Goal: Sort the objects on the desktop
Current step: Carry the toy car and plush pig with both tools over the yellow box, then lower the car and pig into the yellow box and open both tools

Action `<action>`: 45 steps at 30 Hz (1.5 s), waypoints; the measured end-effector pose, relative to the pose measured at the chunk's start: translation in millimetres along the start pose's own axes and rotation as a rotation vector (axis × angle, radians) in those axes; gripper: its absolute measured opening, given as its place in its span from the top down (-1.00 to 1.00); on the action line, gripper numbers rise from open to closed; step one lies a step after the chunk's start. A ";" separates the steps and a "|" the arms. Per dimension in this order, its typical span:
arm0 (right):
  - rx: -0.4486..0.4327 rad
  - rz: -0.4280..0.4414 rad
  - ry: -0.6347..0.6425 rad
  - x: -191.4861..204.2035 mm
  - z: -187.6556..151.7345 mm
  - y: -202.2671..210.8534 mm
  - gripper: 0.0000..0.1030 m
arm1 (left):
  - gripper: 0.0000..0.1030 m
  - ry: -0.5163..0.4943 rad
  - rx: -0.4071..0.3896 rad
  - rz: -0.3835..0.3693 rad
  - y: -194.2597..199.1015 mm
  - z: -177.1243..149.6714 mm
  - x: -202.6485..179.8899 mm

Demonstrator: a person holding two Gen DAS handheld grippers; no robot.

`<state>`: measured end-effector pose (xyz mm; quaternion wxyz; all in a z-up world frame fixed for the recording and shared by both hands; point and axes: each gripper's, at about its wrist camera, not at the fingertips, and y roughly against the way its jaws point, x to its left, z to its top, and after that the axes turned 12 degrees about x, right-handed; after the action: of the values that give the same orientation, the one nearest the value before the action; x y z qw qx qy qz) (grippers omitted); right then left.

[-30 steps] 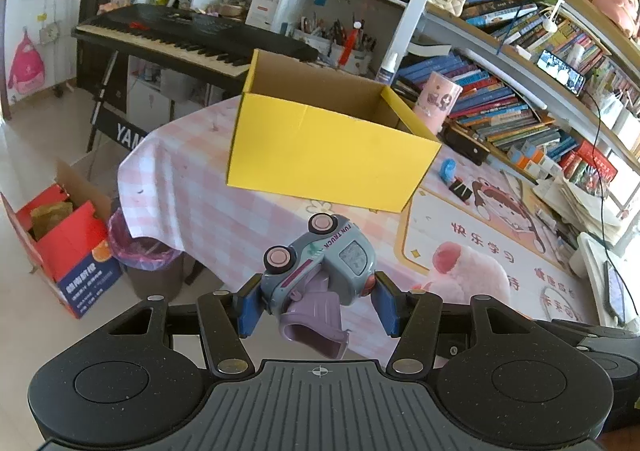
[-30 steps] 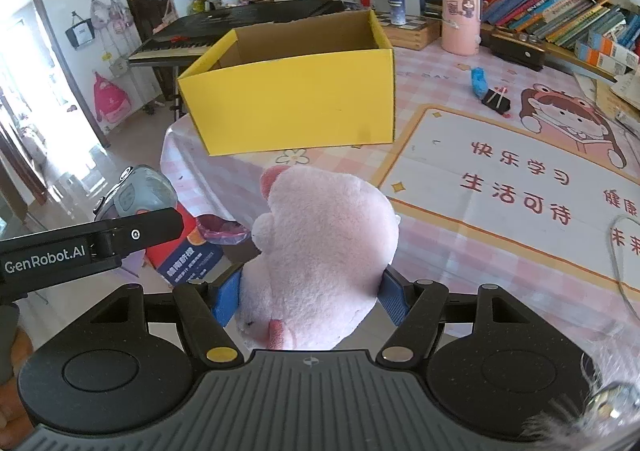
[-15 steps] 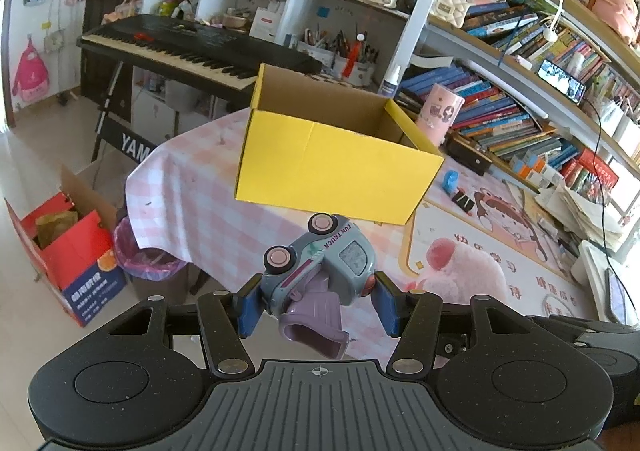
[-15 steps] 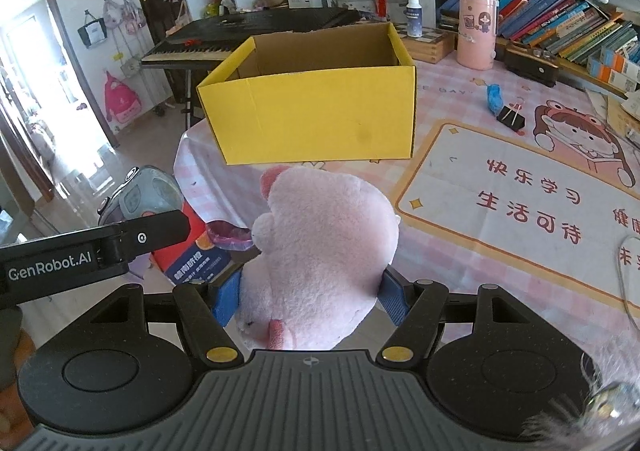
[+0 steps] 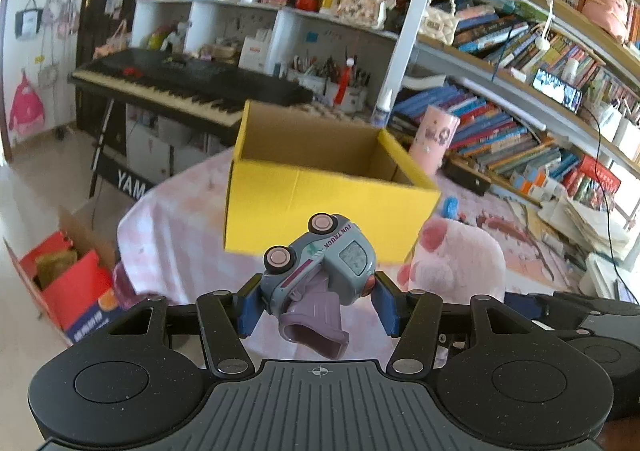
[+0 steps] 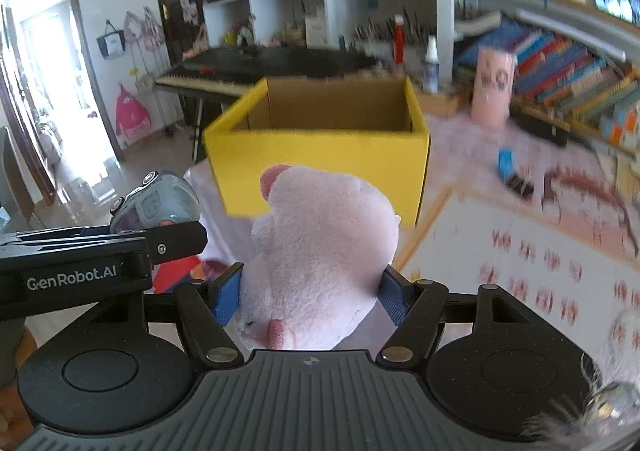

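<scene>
**A:** Cluttered study, shelves of books along the far wall, a keyboard by the door, and a pink-checked worktop (image 5: 168,235) with the yellow box (image 5: 320,207) standing open on it. Take that box as the mark. What sits on the near left of it?

**B:** The left claw (image 5: 316,305), short of the box's front wall and above the worktop edge. Its blue pads are clamped on the toy truck (image 5: 320,263), which lies rolled over, two pink wheels up and a purple chute hanging toward the camera.

**A:** How will that handle?

**B:** Hard plastic by the look of it, light and stiff, and probably slick on the curved cab. The pads bear on the body sides below the wheels, which I judge the right place. The chute looks like a moving part, a poor thing to grip.

**A:** And to the near right of the box?

**B:** The right claw (image 6: 308,297), also just in front of the box, beside the other one. Its jaws stand wider, pressed into the pink plush toy (image 6: 320,251) at the lower body, and the pile bulges over the pads.

**A:** So soft?

**B:** Soft, light, and it will give under pressure, so a grip through the thick middle should hold. Nothing to break if it drops into the box. The truck may clatter, so I would lower that one closer to the cardboard floor before letting go
</scene>
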<state>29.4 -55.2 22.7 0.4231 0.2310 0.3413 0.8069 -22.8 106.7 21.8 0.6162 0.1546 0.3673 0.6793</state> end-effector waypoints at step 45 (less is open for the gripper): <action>0.048 0.101 0.265 -82.4 189.0 -153.1 -0.30 | 0.05 -0.078 0.106 0.230 -153.6 111.3 -29.9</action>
<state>279.0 5.3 26.3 0.3274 0.1494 0.4013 0.8423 167.8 108.1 -0.9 0.5390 0.2542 0.3585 0.7185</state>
